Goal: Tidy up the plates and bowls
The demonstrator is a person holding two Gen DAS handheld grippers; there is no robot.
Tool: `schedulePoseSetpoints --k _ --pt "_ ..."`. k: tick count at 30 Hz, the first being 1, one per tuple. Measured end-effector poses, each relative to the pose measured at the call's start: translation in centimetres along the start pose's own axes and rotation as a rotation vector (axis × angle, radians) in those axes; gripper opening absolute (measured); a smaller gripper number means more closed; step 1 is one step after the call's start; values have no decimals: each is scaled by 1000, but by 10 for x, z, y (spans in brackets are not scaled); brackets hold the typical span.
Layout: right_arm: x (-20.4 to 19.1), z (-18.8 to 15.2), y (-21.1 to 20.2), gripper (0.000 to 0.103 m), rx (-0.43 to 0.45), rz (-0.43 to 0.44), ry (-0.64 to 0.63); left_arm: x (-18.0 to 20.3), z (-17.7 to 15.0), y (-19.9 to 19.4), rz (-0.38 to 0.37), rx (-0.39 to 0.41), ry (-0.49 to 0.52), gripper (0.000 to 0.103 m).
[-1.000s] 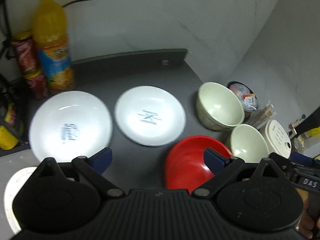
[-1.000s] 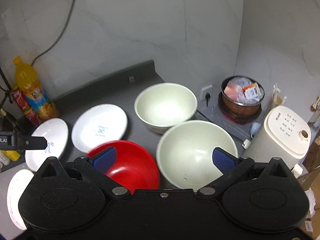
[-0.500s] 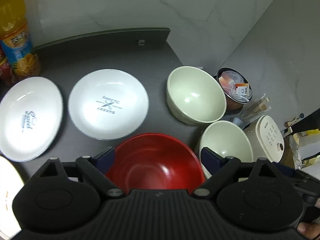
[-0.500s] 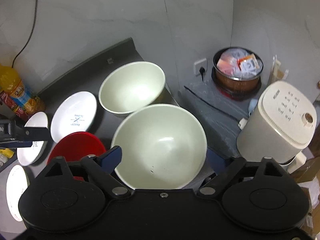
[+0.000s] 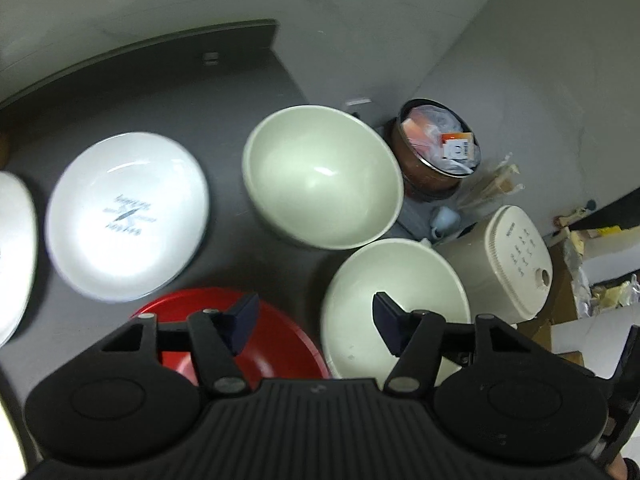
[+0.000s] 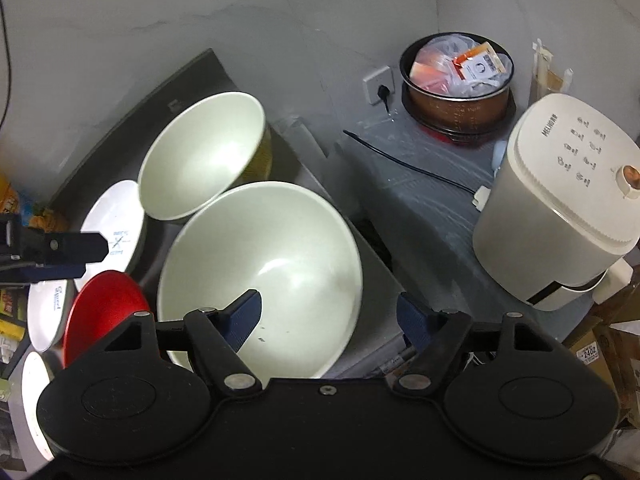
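Your left tongs (image 5: pixel 314 320) and right tongs (image 6: pixel 328 316) gape wide, holding nothing; the near cream bowl (image 6: pixel 260 272) fills centre frame, rice cooker (image 6: pixel 560 216) right.

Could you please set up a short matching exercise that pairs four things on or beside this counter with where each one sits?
Things:
1. red bowl
2. printed white plate
3. rice cooker
4. brown pot

Places:
A. by the wall socket, stuffed with packets
B. left of the farther cream bowl
C. right of the nearer cream bowl, off the dark counter
D. left of the nearer cream bowl, under a finger of the left gripper

Pairs: 1-D, 2-B, 3-C, 4-A
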State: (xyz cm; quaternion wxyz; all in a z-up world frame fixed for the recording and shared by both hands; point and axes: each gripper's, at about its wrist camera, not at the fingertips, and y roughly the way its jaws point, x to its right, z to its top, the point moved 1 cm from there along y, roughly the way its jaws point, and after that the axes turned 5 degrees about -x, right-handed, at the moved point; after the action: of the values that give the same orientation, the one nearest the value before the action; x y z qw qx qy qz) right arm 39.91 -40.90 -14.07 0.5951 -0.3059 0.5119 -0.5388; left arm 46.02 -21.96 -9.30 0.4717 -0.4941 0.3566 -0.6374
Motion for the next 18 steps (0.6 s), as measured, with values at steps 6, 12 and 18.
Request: schedulePoseSetpoints --k 6,12,18 --pt "18 7 10 74 -46 46 112 8 13 25 -9 -40 8 61" --pt "30 7 23 56 -56 70 118 10 24 55 -28 -117 3 32" --pt "34 4 36 43 -102 83 128 16 26 80 27 -178 23 22"
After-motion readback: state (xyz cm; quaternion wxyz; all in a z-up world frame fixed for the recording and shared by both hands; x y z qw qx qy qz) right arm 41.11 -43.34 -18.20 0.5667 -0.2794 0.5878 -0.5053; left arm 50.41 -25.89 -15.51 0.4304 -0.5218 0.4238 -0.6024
